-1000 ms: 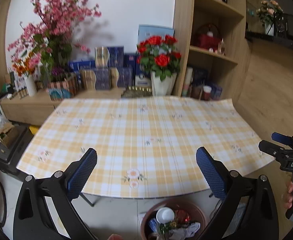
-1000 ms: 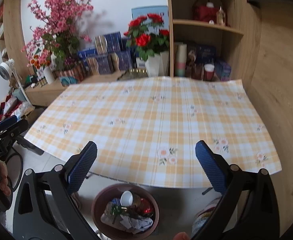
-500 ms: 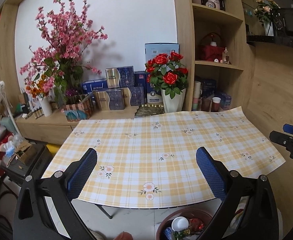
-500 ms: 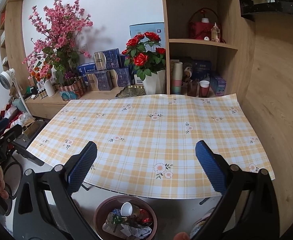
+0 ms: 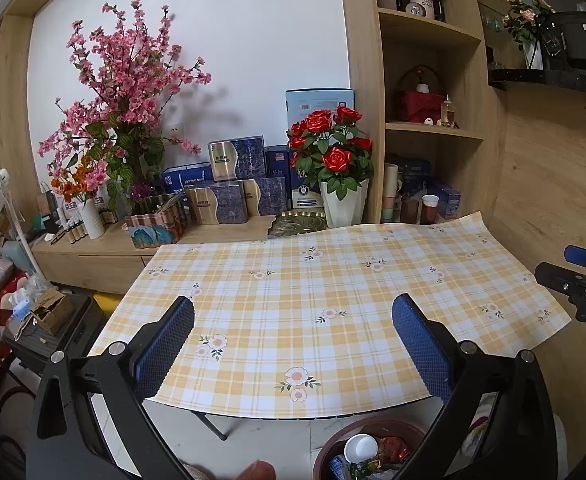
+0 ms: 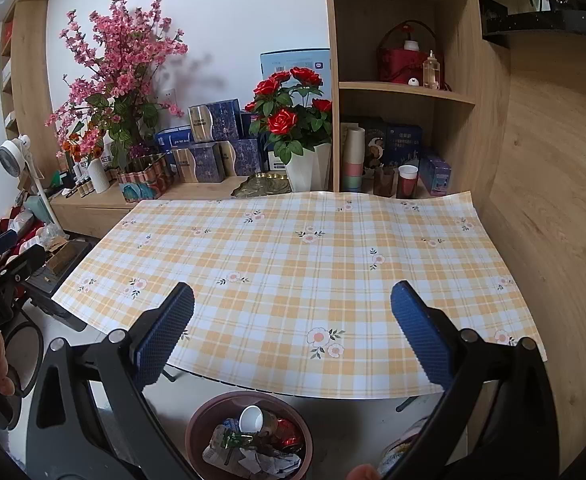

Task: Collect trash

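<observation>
Yellow-and-white checked cloth (image 6: 293,264) with small flowers covers the bench, glossy and flat, before wooden shelves (image 6: 405,92) and a white wall. Both grippers, left (image 5: 293,320) and right (image 6: 292,316), hold their jaws wide, gripping nothing. Trash (image 6: 253,440) fills the round brown bin (image 6: 197,428) on the floor below the bench's near edge.

A yellow-and-white plaid tablecloth (image 6: 293,272) carried small pink flowers, the bin (image 6: 197,432) was brown, and the roses (image 6: 281,122) red.

A checked tablecloth (image 5: 333,280) is being seen at centre; red roses (image 5: 331,148) at 12 o'clock, pink blossoms (image 5: 129,80) at 10 o'clock.
</observation>
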`<act>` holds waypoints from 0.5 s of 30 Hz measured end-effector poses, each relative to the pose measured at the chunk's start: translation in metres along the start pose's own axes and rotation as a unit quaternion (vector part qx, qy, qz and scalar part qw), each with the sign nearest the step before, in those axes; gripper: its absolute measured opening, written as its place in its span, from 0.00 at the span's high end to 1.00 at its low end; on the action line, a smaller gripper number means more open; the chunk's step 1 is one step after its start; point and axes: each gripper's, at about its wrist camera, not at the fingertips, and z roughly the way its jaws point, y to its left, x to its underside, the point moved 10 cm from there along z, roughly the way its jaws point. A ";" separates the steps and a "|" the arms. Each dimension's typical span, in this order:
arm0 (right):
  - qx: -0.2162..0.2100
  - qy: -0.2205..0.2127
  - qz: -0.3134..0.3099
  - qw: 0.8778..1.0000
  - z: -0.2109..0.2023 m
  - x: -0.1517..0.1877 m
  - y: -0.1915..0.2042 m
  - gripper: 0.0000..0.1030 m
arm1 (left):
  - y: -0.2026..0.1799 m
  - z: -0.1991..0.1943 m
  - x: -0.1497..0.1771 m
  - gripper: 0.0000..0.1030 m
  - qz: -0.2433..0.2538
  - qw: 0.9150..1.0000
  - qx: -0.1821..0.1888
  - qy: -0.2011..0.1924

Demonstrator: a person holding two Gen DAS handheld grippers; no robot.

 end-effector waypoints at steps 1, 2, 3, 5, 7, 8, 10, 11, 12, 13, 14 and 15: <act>0.001 -0.001 -0.001 1.000 -0.001 0.000 0.000 0.06 | 0.000 0.000 0.000 0.06 0.001 1.000 0.000 -0.001; 0.002 -0.003 -0.004 1.000 -0.001 0.000 0.000 0.06 | -0.001 -0.001 -0.001 0.06 0.002 1.000 -0.001 -0.002; 0.004 -0.005 -0.005 1.000 -0.002 -0.001 0.001 0.06 | -0.002 -0.002 -0.001 0.06 0.003 1.000 0.000 -0.003; 0.006 -0.008 -0.007 1.000 -0.003 -0.002 0.001 0.06 | -0.002 -0.002 -0.002 0.06 0.003 1.000 0.001 -0.004; 0.006 -0.008 -0.007 1.000 -0.004 -0.002 0.001 0.06 | -0.002 -0.003 -0.003 0.06 0.003 1.000 -0.001 -0.006; 0.005 -0.009 -0.006 1.000 -0.004 -0.003 0.001 0.06 | -0.002 -0.003 -0.003 0.06 0.003 1.000 -0.001 -0.006; 0.006 -0.009 -0.007 1.000 -0.004 -0.003 0.001 0.06 | -0.002 -0.003 -0.003 0.06 0.003 1.000 -0.002 -0.006; 0.006 -0.010 -0.007 1.000 -0.004 -0.004 0.001 0.06 | -0.002 -0.003 -0.003 0.06 0.003 1.000 -0.001 -0.006; 0.006 -0.011 -0.008 1.000 -0.005 -0.005 0.001 0.06 | -0.002 -0.003 -0.003 0.06 0.004 1.000 -0.001 -0.006; 0.007 -0.012 -0.008 1.000 -0.006 -0.006 0.002 0.06 | -0.002 -0.003 -0.003 0.06 0.004 1.000 -0.001 -0.006; 0.008 -0.012 -0.009 1.000 -0.006 -0.006 0.002 0.06 | -0.002 -0.003 -0.003 0.06 0.004 1.000 -0.002 -0.006; 0.007 -0.012 -0.008 1.000 -0.006 -0.006 0.001 0.06 | -0.002 -0.003 -0.003 0.06 0.004 1.000 -0.003 -0.006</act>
